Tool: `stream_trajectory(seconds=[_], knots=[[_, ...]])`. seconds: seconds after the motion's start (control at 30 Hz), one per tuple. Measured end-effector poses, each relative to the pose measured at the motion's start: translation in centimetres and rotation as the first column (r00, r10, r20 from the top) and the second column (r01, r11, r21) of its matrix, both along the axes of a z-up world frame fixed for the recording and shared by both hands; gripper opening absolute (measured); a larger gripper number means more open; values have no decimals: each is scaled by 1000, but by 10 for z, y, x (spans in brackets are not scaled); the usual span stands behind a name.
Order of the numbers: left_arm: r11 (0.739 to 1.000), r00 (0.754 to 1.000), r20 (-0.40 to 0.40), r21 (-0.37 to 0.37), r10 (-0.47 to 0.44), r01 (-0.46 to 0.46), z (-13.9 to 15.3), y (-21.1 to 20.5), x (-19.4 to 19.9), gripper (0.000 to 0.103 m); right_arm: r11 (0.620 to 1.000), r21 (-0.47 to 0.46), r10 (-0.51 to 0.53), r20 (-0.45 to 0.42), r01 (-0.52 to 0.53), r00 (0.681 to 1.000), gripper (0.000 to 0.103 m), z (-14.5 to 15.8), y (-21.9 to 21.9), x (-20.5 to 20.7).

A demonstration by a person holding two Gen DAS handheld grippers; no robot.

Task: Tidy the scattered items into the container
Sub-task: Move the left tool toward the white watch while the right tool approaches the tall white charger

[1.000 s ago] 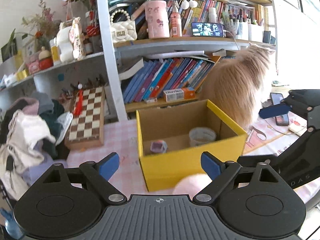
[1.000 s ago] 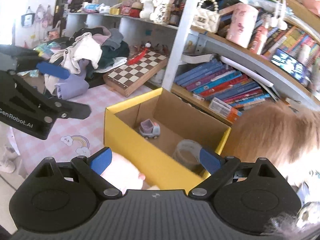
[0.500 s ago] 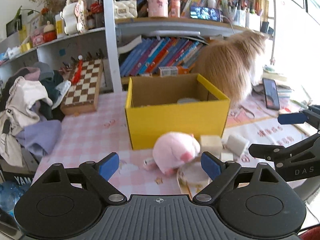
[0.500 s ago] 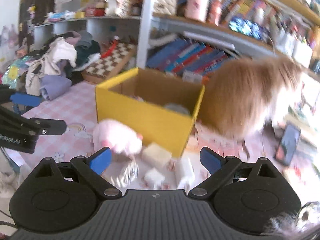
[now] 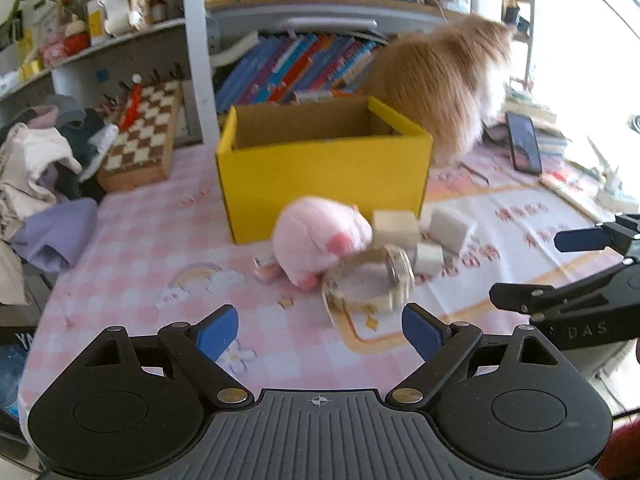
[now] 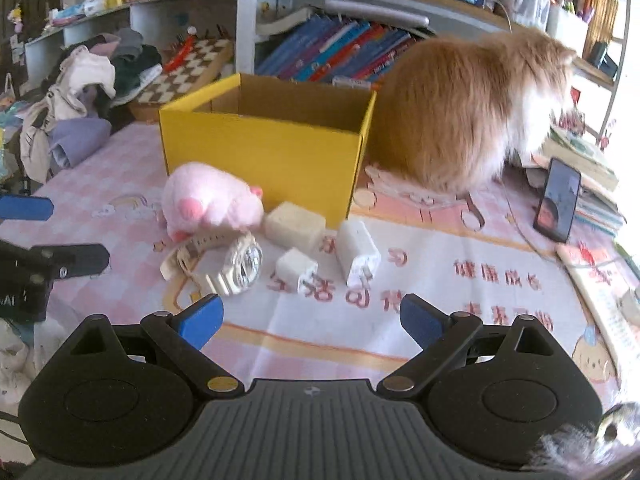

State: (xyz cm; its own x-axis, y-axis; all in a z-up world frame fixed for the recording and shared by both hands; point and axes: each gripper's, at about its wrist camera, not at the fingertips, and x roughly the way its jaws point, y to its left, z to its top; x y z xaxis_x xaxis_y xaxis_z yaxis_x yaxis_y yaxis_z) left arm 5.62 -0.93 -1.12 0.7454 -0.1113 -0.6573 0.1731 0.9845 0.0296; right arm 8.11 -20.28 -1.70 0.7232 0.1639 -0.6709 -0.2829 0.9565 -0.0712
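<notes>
A yellow cardboard box (image 5: 324,176) (image 6: 260,160) stands open on the pink checked tablecloth. In front of it lie a pink plush toy (image 5: 320,232) (image 6: 212,202), a cream wristwatch (image 5: 370,280) (image 6: 224,262), a cream block (image 6: 295,225) and two white chargers (image 6: 297,269) (image 6: 357,253). My left gripper (image 5: 320,330) is open and empty, hovering short of the watch. My right gripper (image 6: 310,320) is open and empty, just short of the chargers. Each gripper shows at the edge of the other's view.
A fluffy orange cat (image 6: 472,108) sits right of the box. A phone (image 6: 558,200) leans on books at the right. A chessboard (image 5: 140,136) and a clothes pile (image 5: 36,176) lie at the left. Shelves with books stand behind.
Both grippers have pulled back and down from above the box to low over the table. The scattered items in front of the box have come into view.
</notes>
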Motion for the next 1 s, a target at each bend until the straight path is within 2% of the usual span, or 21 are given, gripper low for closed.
stream_trajectory(seconds=[0.13, 0.33, 0.8, 1.0], knots=[[1000, 999, -36, -5, -15, 15, -9, -3, 0, 91, 1000, 1, -13, -53, 13, 998, 95, -9, -1, 2], [999, 998, -62, -26, -25, 24, -13, -5, 2, 91, 1000, -5, -14, -53, 14, 999, 95, -9, -1, 2], [998, 996, -71, -9, -55, 55, -15, -19, 8, 91, 1000, -11, 0, -60, -1, 998, 93, -10, -3, 7], [999, 996, -75, -8, -53, 53, -16, -21, 12, 91, 1000, -12, 4, -71, -5, 997, 86, -13, -5, 12]])
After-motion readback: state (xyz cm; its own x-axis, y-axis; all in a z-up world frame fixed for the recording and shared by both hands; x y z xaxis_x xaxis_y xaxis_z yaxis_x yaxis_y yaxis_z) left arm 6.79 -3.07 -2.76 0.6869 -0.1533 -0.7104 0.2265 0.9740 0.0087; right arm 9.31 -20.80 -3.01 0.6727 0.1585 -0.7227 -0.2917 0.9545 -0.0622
